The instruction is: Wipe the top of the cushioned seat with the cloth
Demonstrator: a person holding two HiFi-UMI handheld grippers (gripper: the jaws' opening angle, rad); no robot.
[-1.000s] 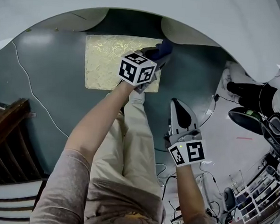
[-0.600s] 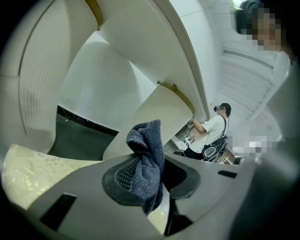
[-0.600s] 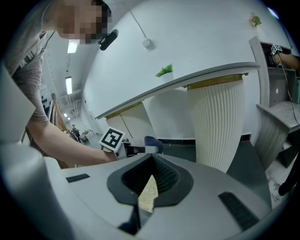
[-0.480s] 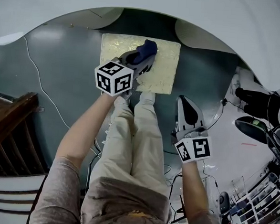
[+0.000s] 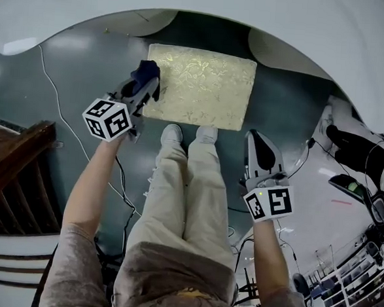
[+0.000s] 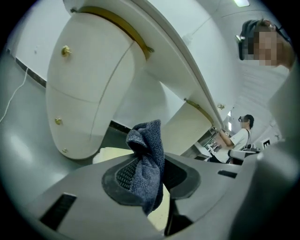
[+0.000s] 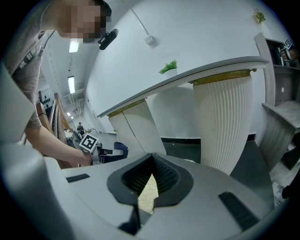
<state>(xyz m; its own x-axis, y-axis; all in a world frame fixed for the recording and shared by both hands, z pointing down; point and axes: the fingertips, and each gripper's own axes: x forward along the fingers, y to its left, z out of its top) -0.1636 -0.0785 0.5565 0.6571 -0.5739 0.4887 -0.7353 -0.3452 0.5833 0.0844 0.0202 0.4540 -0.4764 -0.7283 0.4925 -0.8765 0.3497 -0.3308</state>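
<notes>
The dark teal floor (image 5: 293, 117) carries the gold cushioned seat (image 5: 200, 86). A thin white cable (image 5: 56, 104) lies left of it, and two white shoes (image 5: 172, 134) stand just beside its near edge.

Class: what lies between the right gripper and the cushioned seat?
In the head view, only bare floor separates the right gripper from the cushioned seat.

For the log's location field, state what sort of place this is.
Probably a reception or showroom hall: a curved white counter with gold trim, a gold-patterned cushioned seat on a teal floor.
</notes>
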